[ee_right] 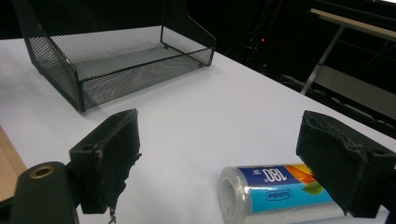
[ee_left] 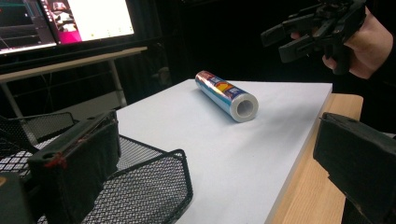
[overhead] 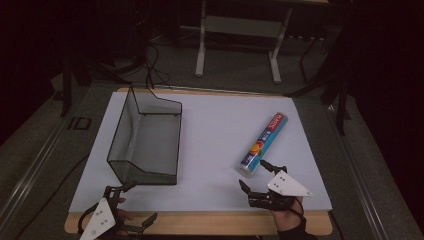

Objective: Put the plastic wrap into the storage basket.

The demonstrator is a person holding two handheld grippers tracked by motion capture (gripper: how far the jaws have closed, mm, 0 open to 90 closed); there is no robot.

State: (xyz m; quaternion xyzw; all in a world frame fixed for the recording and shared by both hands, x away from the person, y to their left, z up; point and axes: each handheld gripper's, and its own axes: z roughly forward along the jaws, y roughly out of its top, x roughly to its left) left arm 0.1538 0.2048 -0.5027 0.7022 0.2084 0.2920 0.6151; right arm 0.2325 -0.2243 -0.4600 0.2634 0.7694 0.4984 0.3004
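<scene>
A: Approaching is judged the step in hand. The right claw (overhead: 256, 176) is held just short of the near end of the blue-labelled cylindrical roll of plastic wrap (overhead: 262, 144), its jaws spread wide and nothing gripped.

B: Roll's place? It is seen lying on its side on the white-topped table (overhead: 215, 150), right of the black wire-mesh tray (overhead: 145, 137), well apart from it.

A: And the left claw (overhead: 134, 205)? It is kept wide open too, empty, by the tray's near corner.

B: Next move, as judged: the right jaws are to be brought around the roll's end, then closed.
</scene>
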